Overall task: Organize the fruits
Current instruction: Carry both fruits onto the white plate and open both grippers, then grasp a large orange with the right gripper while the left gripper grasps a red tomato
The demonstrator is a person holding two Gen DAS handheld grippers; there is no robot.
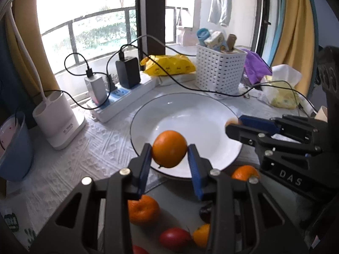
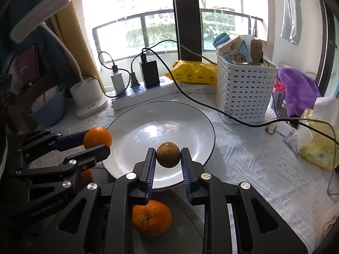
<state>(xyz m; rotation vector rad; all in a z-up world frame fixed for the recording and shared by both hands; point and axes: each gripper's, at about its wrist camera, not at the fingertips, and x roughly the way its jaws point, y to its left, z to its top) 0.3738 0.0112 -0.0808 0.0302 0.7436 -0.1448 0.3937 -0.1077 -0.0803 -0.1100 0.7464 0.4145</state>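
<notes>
My left gripper (image 1: 169,151) is shut on an orange (image 1: 169,151), which hangs over the near rim of the white plate (image 1: 203,110). In the right wrist view that same gripper (image 2: 98,140) comes in from the left with the orange (image 2: 96,136) at the plate's left rim. My right gripper (image 2: 168,154) is shut on a small brownish-green round fruit (image 2: 168,154) above the near part of the plate (image 2: 161,116). The left wrist view shows it (image 1: 234,126) at the plate's right edge, the fruit mostly hidden. Below the fingers lie more oranges (image 1: 143,210) (image 2: 151,217) and a red fruit (image 1: 174,238).
Behind the plate stand a power strip (image 1: 118,99) with chargers and trailing black cables, a white slotted basket (image 1: 219,68), a yellow packet (image 1: 169,64), a purple cloth (image 2: 296,89) and a tissue pack (image 2: 317,146). A white lamp base (image 1: 59,120) and blue bowl (image 1: 14,148) sit left.
</notes>
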